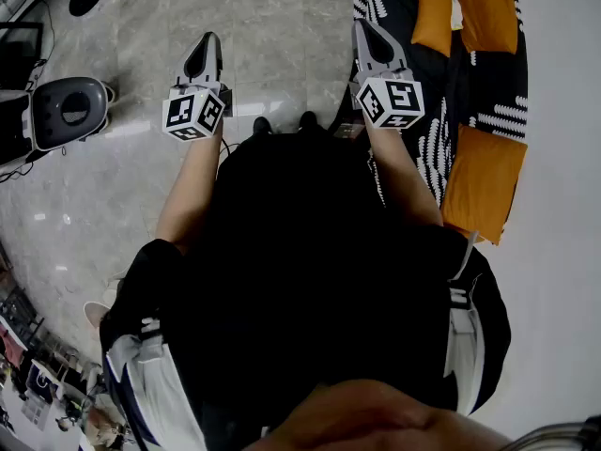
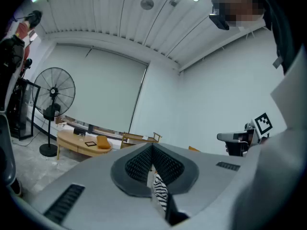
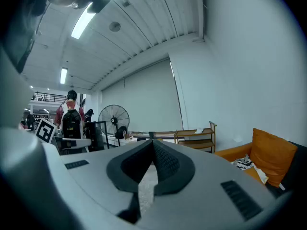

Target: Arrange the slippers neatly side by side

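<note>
No slippers show in any view. In the head view my left gripper (image 1: 208, 39) and right gripper (image 1: 362, 26) are held out level in front of the person's body, above the marble floor (image 1: 272, 26). Each carries its marker cube. Both point away toward the room, not down at the floor. In the left gripper view the left gripper (image 2: 152, 148) has its dark ribbed pads together with nothing between them. The right gripper (image 3: 152, 143) looks the same in its own view, jaws shut and empty.
A black-and-white patterned cover with orange cushions (image 1: 484, 172) lies at the right. A grey device (image 1: 68, 109) stands at the left. Dark shoe tips (image 1: 263, 126) peek out below the grippers. Farther off are a standing fan (image 2: 53, 93), a low wooden table (image 2: 79, 143), a shelf (image 3: 195, 136) and a person with a backpack (image 3: 72, 121).
</note>
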Motion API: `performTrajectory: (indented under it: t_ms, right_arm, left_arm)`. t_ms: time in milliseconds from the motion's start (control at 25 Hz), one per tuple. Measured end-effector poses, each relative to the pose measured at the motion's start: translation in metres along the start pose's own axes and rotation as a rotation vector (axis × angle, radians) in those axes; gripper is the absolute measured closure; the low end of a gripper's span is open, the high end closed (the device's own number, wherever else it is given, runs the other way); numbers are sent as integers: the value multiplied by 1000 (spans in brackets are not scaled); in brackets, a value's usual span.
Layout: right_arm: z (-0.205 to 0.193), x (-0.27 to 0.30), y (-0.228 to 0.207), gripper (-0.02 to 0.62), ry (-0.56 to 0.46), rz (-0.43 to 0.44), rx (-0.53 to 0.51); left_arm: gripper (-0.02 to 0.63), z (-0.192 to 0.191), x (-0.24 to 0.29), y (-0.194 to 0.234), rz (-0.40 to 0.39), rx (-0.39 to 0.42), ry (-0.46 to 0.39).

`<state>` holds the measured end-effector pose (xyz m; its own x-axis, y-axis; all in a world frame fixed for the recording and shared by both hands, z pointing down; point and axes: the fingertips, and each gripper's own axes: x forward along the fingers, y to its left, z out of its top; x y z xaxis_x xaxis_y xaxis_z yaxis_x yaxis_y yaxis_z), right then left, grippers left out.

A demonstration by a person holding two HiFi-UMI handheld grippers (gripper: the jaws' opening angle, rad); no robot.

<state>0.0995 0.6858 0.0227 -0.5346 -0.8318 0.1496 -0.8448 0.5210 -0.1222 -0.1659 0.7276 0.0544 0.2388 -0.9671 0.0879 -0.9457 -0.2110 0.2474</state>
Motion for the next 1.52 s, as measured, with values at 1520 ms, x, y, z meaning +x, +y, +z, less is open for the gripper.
performTrajectory:
  t_ms: [1520]
  right_arm:
    - [-18,12,-82,563,40,75,129]
  left_arm:
    - [591,-10,58,-61,-72,24,11]
